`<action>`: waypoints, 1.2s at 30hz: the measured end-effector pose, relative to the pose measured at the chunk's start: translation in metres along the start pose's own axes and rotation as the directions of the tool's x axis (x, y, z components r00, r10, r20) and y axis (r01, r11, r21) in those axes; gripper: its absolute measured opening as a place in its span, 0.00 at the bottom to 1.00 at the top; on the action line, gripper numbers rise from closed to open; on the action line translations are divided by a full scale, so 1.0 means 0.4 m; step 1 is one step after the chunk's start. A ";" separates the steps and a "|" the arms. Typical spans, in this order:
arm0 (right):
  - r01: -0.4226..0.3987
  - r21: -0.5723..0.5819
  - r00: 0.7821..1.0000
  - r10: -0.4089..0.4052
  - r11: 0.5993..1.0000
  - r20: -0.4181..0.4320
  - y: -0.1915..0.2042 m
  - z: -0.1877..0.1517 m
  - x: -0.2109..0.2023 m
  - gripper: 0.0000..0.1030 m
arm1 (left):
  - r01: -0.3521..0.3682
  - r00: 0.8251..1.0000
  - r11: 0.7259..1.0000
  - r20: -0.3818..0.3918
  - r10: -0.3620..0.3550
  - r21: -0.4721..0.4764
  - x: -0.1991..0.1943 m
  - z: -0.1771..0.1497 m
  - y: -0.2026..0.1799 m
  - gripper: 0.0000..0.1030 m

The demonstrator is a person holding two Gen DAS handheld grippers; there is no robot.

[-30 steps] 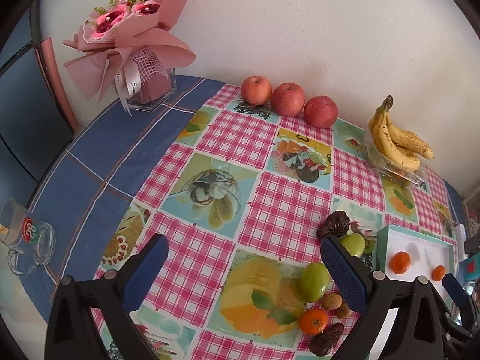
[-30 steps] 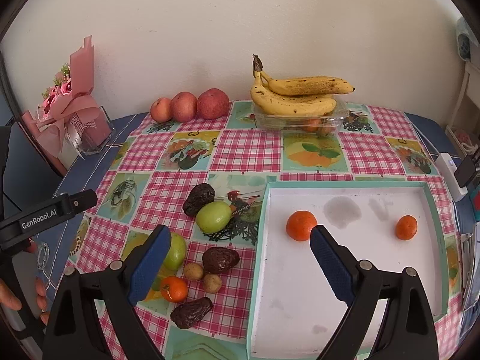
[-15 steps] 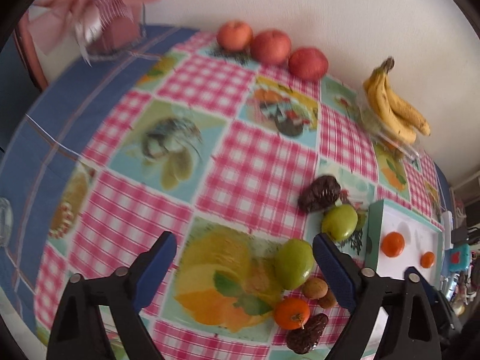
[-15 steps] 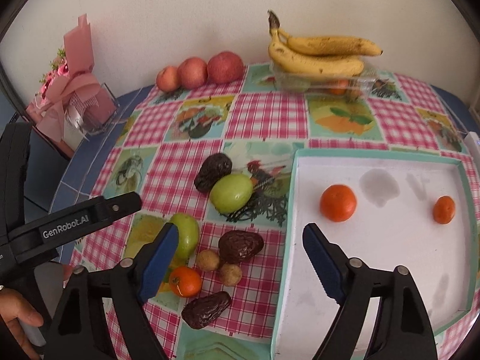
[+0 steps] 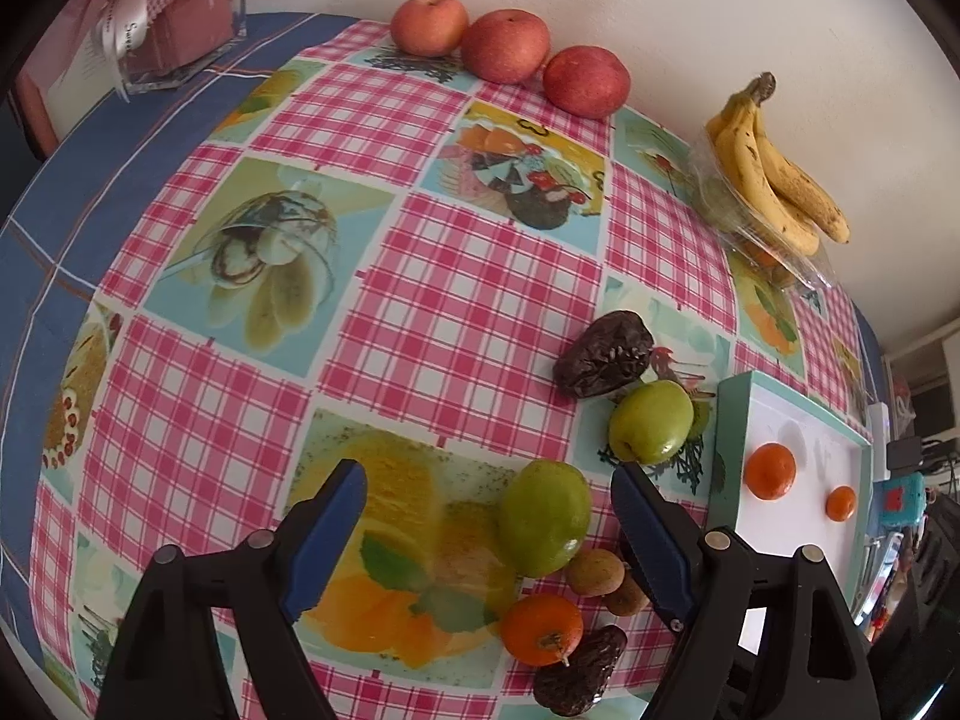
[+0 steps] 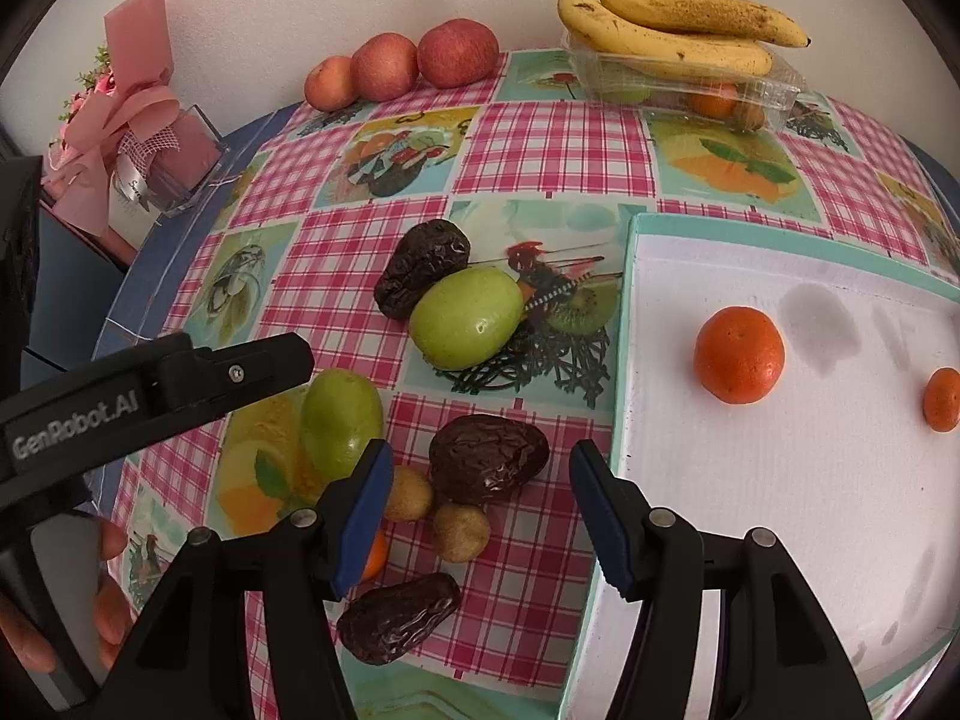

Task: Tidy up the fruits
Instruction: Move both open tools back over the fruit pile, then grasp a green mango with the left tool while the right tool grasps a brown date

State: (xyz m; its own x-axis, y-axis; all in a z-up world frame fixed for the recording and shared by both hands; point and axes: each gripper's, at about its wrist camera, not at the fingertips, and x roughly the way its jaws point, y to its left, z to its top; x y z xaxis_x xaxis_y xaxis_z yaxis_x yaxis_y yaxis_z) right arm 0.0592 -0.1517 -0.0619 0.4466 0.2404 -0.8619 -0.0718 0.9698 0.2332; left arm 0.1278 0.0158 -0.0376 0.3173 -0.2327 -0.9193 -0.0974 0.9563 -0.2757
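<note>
**Handling notes: loose fruit beside the tray**

The right gripper (image 6: 480, 504) has its jaws spread wide and empty, framing a wrinkled dark date (image 6: 487, 459) on the bench. The left gripper (image 5: 489, 525) is likewise wide open and empty, with a green fruit (image 5: 545, 517) between its jaws.

Date: judged light, soft and sticky. Grip across the short width with gentle pressure.

Green fruit: judged firm, smooth and prone to slip. Grip at the widest part.

Just beside them lie two small brown fruits (image 6: 461, 531), a tangerine (image 5: 542, 630) and further dates. The white tray (image 6: 780, 480), immediately right, holds two tangerines. Apples (image 6: 457, 53) and bananas (image 6: 672, 24) stand well apart, by the wall.
</note>
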 end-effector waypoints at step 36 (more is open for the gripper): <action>-0.012 -0.012 0.996 0.013 1.000 0.088 0.009 0.026 -0.074 0.46 | 0.086 0.996 0.996 0.027 -0.085 -0.018 -0.055 0.017 -0.014 0.39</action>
State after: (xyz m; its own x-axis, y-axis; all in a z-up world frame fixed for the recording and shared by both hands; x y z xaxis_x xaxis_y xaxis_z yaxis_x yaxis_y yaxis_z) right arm 0.0553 -0.1559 -0.0309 0.5225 0.2481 -0.8157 -0.0879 0.9673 0.2379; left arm 0.1276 0.0168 -0.0139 0.3502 -0.3085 -0.8844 -0.0872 0.9294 -0.3587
